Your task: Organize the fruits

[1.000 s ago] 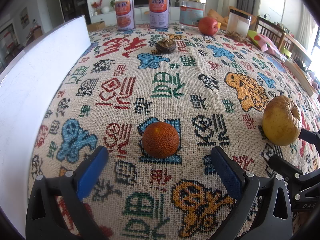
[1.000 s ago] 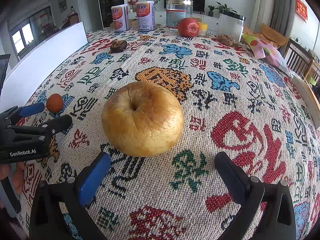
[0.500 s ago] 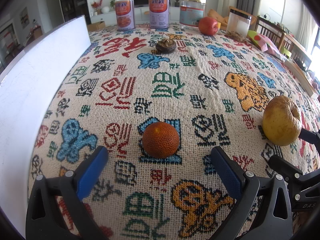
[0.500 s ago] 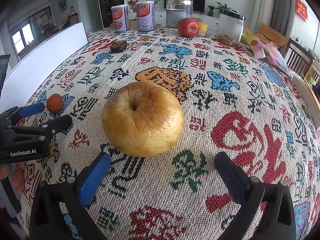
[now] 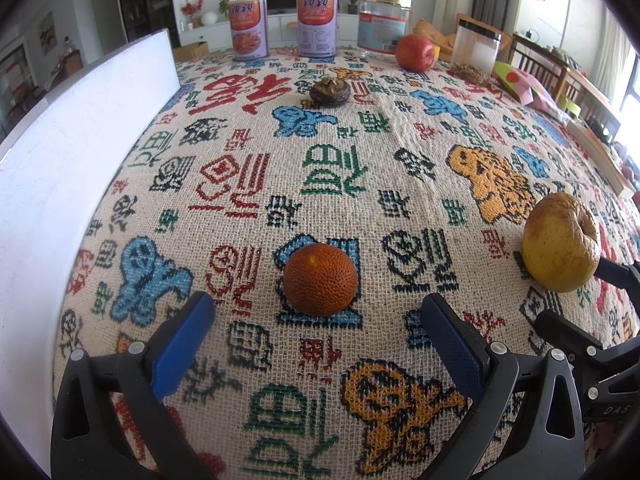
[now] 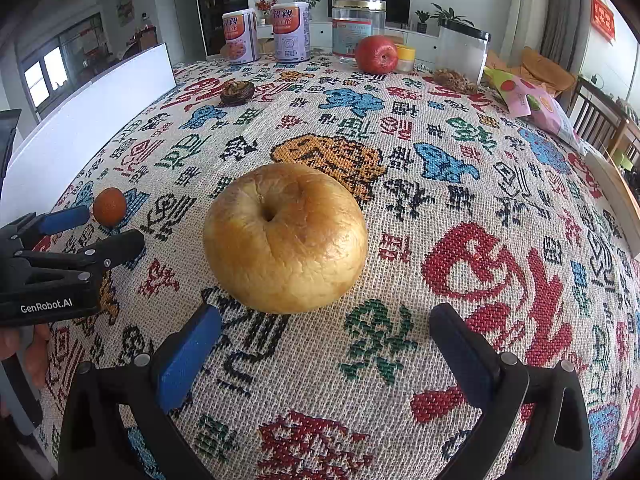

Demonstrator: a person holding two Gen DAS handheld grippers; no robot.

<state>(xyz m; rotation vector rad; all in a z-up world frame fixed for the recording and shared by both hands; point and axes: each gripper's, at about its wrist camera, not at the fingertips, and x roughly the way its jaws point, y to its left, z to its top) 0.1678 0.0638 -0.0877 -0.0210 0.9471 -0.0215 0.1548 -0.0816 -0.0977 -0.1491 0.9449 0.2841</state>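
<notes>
A small orange tangerine (image 5: pixel 320 279) lies on the patterned tablecloth just ahead of my left gripper (image 5: pixel 316 326), which is open with nothing between its blue pads. A wrinkled yellow apple (image 6: pixel 285 237) sits right in front of my right gripper (image 6: pixel 322 340), also open and empty. The same yellow apple (image 5: pixel 561 241) shows at the right of the left wrist view, and the tangerine (image 6: pixel 109 206) at the left of the right wrist view beside the left gripper (image 6: pixel 96 228). A red apple (image 6: pixel 376 54) and a dark shrivelled fruit (image 6: pixel 237 92) rest far back.
Two purple cans (image 5: pixel 249 26), a clear jar (image 5: pixel 383 24) and a clear box with a black lid (image 5: pixel 475 50) stand along the far edge. A white board (image 5: pixel 60 152) lines the left side. A pink snack bag (image 6: pixel 536 104) lies at the right, near chairs.
</notes>
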